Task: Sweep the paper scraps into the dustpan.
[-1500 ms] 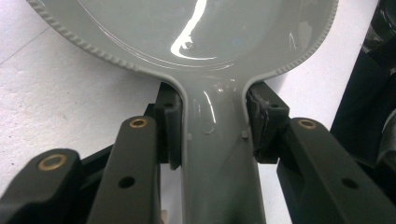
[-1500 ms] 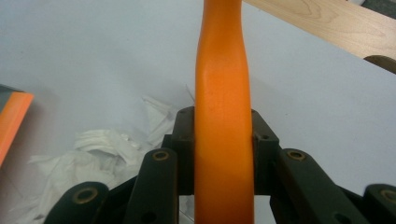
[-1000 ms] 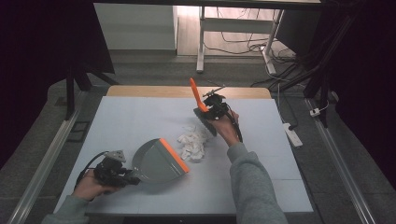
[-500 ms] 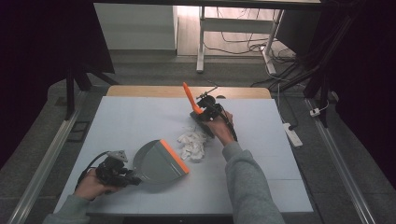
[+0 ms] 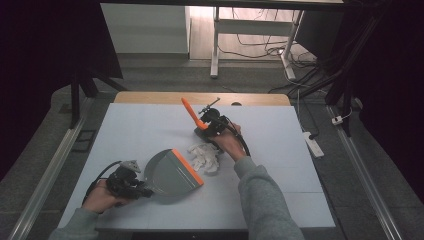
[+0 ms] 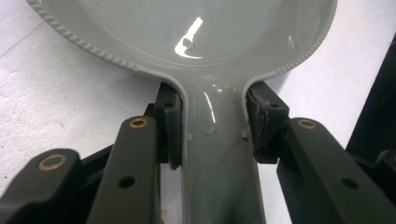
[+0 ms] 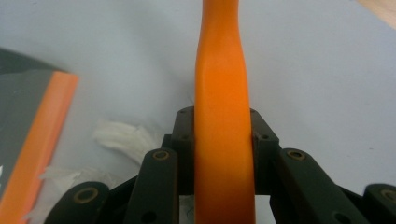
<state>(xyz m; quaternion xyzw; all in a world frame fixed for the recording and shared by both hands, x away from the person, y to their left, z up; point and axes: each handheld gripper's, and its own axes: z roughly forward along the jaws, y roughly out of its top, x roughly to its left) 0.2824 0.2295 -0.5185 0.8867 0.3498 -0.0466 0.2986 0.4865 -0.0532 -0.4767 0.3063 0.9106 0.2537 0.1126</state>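
A grey dustpan (image 5: 170, 172) with an orange lip (image 7: 42, 135) lies flat on the white table near the front left. My left gripper (image 5: 144, 191) is shut on its handle (image 6: 215, 154), the pads pressing both sides just behind the pan's bowl. A pile of crumpled white paper (image 5: 205, 155) sits right of the lip. Just beyond the paper, my right gripper (image 5: 206, 128) is shut on the orange handle of a brush (image 5: 191, 112), which slants up and to the left. In the right gripper view the orange handle (image 7: 222, 93) runs up between the jaws, with paper (image 7: 121, 135) at the lower left.
The white table top (image 5: 300, 165) has open room to the right and at the far left. A wooden strip (image 5: 150, 97) runs along the far edge. A white power strip (image 5: 313, 142) lies off the right side; desk legs and cables stand beyond.
My right gripper has carried the brush left and slightly down, closer to the paper pile. The left gripper and dustpan have stayed put.
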